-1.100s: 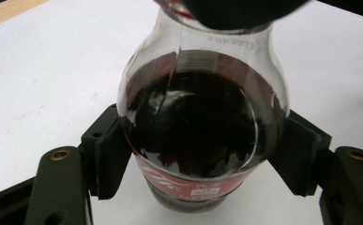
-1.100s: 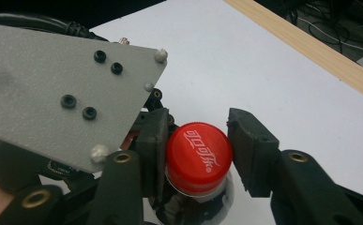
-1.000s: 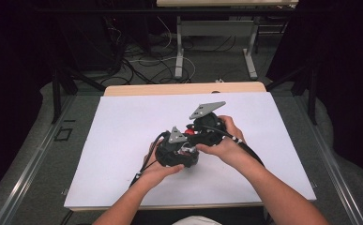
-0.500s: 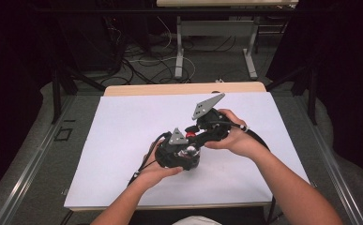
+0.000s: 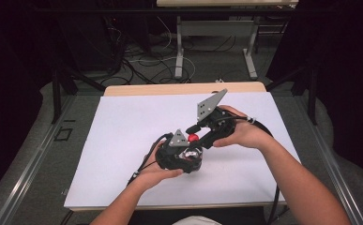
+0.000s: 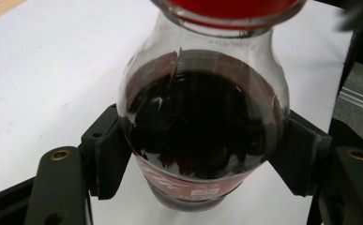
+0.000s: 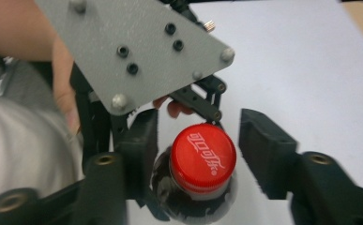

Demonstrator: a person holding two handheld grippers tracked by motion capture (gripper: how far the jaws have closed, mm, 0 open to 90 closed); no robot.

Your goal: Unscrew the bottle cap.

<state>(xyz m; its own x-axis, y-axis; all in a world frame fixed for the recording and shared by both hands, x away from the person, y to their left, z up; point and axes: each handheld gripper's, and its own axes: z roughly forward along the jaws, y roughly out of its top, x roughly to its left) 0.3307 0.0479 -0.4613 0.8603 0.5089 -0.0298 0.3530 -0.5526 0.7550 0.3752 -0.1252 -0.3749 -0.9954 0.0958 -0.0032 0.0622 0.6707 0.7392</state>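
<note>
Your right gripper has just opened off the red screw cap; your left gripper clamps the dark-cola glass bottle mid-table. Cap remains on; unscrewing continues.

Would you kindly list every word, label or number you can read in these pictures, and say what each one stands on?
White script logo, apparently Chinese characters, on the red cap of the bottle: too stylised and tilted to quote with certainty.
White curved lettering on the bottle's red label: cut off, unreadable.
Small white panel of print on that label, and faint print on the neck: too small and blurred to read.
</note>
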